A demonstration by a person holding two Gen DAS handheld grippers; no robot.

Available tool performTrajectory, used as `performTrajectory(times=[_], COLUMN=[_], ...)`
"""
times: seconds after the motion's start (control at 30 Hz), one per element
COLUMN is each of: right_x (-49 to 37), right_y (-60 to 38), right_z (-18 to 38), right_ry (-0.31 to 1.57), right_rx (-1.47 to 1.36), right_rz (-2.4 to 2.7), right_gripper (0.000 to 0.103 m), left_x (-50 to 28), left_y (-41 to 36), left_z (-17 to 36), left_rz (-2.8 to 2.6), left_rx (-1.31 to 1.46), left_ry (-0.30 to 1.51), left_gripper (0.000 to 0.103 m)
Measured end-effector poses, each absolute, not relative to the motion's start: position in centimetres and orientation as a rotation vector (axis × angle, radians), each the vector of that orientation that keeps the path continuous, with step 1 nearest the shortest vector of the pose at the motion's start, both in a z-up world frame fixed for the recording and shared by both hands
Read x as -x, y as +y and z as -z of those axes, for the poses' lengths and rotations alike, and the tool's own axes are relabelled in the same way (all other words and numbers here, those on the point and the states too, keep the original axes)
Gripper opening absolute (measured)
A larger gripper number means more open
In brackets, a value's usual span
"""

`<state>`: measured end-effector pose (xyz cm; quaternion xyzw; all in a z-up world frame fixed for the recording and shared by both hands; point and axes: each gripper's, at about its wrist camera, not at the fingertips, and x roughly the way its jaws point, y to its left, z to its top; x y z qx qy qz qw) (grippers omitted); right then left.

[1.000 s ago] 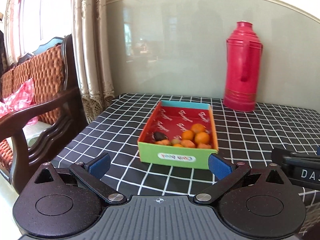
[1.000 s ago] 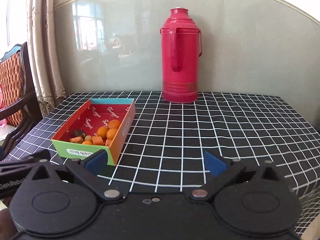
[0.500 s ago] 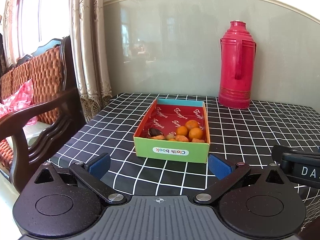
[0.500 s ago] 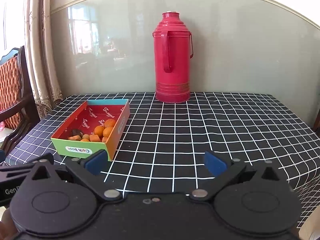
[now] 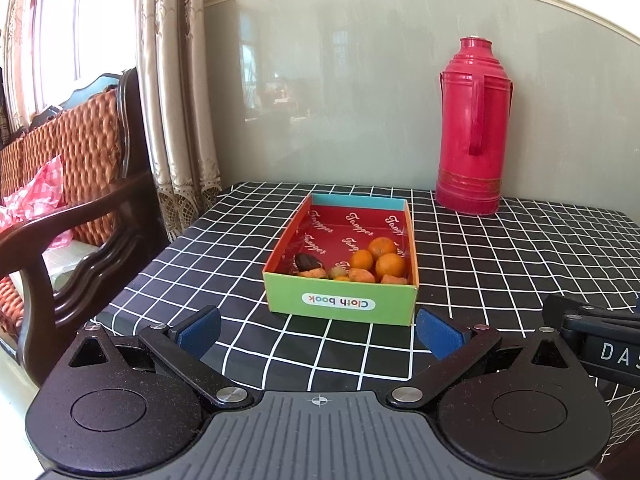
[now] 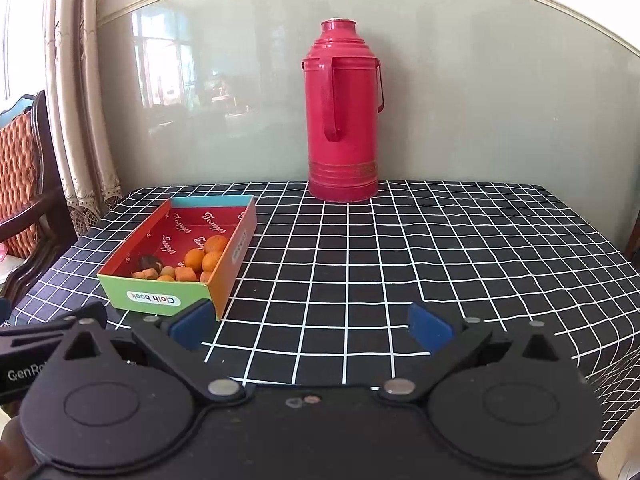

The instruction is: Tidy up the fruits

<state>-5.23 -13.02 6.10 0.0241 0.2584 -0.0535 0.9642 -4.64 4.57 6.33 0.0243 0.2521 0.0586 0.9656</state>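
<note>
A shallow cardboard box (image 5: pixel 340 306) with a green front marked "Cloth book" and a red lining sits on the checked tablecloth. It holds small oranges (image 5: pixel 390 265), orange pieces and one dark fruit (image 5: pixel 307 261) at its near end. The box also shows in the right wrist view (image 6: pixel 154 298), with the oranges (image 6: pixel 212 260) inside. My left gripper (image 5: pixel 318 334) is open and empty, just in front of the box. My right gripper (image 6: pixel 310 326) is open and empty, to the right of the box.
A tall red thermos flask (image 5: pixel 472 128) stands at the back against the wall; it also shows in the right wrist view (image 6: pixel 342 112). A wooden chair (image 5: pixel 76 216) with an orange cushion stands left of the table. Curtains (image 5: pixel 176 100) hang behind it.
Both grippers have drawn back a little from the table, so the box and flask look smaller and farther. Both stay open. Nothing in the box has moved.
</note>
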Motion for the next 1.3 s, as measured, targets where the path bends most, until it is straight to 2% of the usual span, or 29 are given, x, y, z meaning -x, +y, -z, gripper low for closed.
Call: performTrajectory(times=[1.3], right_x=[4.95], right_y=[-13.35], right_z=[-6.34], right_ry=[0.497], right_rx=[-0.073], right_rz=[0.128], right_gripper=[0.097], left_x=[3.86], left_y=[4.25], left_z=[-6.49], left_rz=[-0.091], left_rx=[-0.030], left_ry=[0.496], left_gripper=[0.102])
